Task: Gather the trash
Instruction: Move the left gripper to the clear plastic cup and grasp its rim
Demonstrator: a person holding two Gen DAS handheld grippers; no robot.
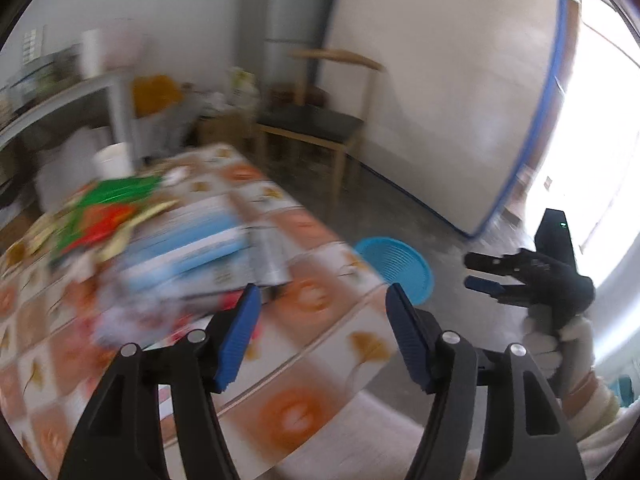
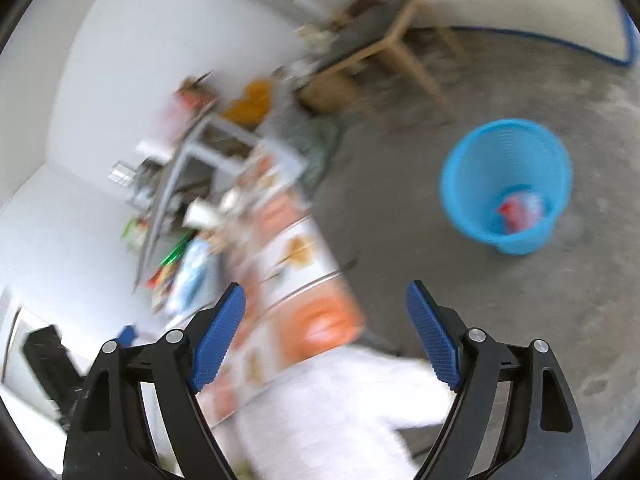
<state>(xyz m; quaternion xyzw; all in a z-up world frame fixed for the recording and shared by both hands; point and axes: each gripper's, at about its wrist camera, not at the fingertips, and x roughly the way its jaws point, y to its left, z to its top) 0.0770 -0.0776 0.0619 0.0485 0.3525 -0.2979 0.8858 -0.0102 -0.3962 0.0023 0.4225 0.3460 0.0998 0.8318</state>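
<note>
Standing upright on the floor, blue basket (image 2: 506, 184), mouth up, left tool (image 1: 322, 304) and right tool (image 2: 326, 304) agape, empty.

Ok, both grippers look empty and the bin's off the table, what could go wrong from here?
1. The blue bin stands on the floor apart from the table; a drop from the edge could miss.
2. The litter pile is jumbled, so the open left gripper may drag neighbours along.
3. The right gripper sits close beside the left; they could clash.
</note>
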